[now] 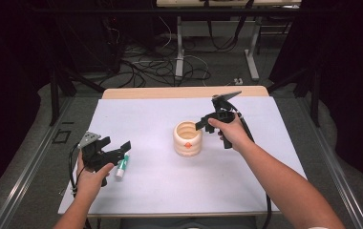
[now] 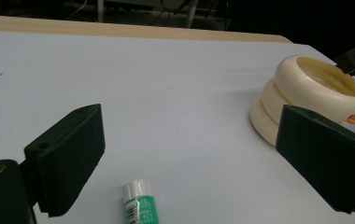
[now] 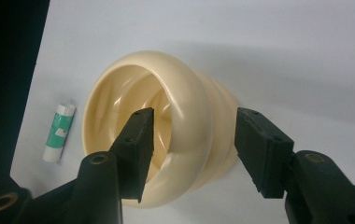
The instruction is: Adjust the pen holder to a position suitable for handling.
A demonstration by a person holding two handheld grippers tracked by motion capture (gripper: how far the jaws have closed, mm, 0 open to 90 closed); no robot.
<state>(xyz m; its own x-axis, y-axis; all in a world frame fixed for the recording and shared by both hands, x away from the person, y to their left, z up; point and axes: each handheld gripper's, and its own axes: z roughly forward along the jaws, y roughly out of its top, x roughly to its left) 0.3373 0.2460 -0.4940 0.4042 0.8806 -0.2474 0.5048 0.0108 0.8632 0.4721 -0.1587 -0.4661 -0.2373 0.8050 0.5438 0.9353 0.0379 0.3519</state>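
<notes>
The right gripper [image 3: 192, 149] straddles the rim of one cream ribbed plastic cup [image 3: 185, 126], one jaw inside, one outside, pads apparently off the wall. The cup stands mid-desk. The left gripper [image 2: 185, 163], jaws spread wide and empty, hovers over one green-and-white glue stick [image 2: 140, 205] near the desk's left edge; its label print is too small to read. The desk [image 1: 170, 181] is white-covered with a wooden far edge; the dark room beyond has cables on the floor.
</notes>
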